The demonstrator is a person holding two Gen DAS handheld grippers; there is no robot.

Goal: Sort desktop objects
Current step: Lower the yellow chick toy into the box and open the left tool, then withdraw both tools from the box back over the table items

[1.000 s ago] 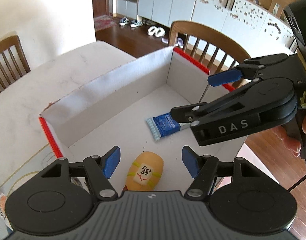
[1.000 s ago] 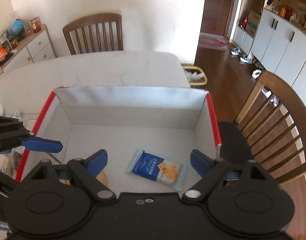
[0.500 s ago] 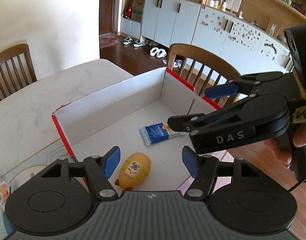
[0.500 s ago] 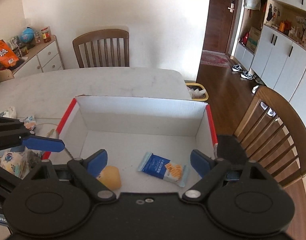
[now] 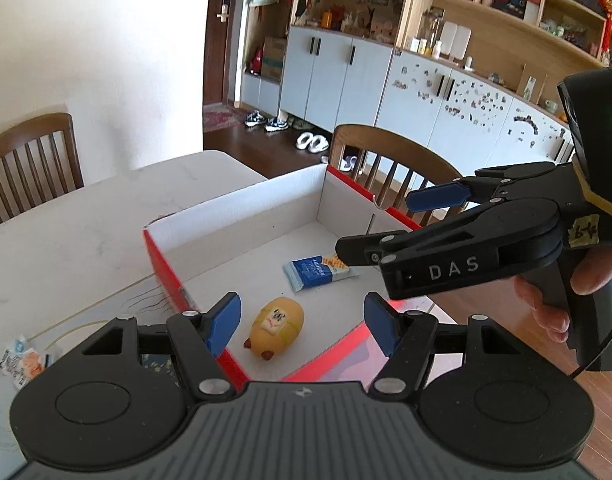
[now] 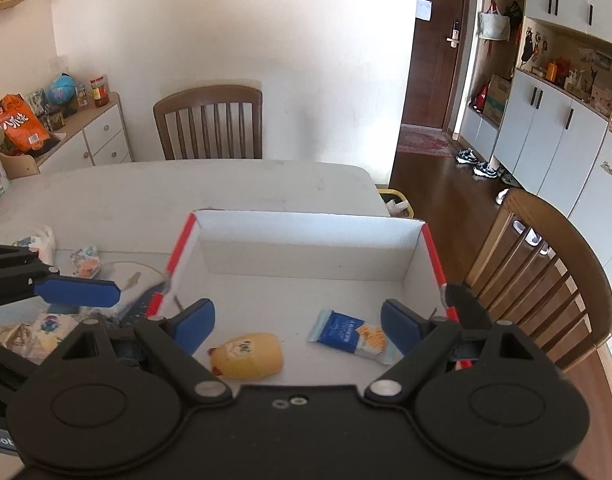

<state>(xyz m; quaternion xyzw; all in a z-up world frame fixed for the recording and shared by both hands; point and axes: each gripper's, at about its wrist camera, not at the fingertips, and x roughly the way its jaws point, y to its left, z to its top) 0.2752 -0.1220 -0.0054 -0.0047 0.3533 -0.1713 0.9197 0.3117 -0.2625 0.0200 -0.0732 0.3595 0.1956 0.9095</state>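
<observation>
A white cardboard box [image 5: 242,216] [image 6: 306,248] with red edges stands on the pale table [image 6: 186,192]. Inside it lie a yellow hamster toy [image 5: 276,326] [image 6: 248,355] and a blue snack packet [image 5: 317,274] [image 6: 347,334]. My left gripper [image 5: 302,322] hovers open above the box's near corner, with nothing between its blue pads. My right gripper [image 6: 296,326] is open too, above the box's near side, its jaws empty. The right gripper also shows in the left wrist view at the right, held by a hand [image 5: 545,312].
Small snack packets [image 6: 84,260] [image 5: 20,360] lie on the table left of the box. Wooden chairs [image 6: 210,124] [image 6: 545,280] stand at the far side and right of the table. A dresser [image 6: 90,136] with clutter is far left; cabinets [image 5: 345,76] line the far wall.
Both grippers have pulled back and risen away from the box, so more of the box, table and room shows. The toy and packet stay in the box. Both stay open.
</observation>
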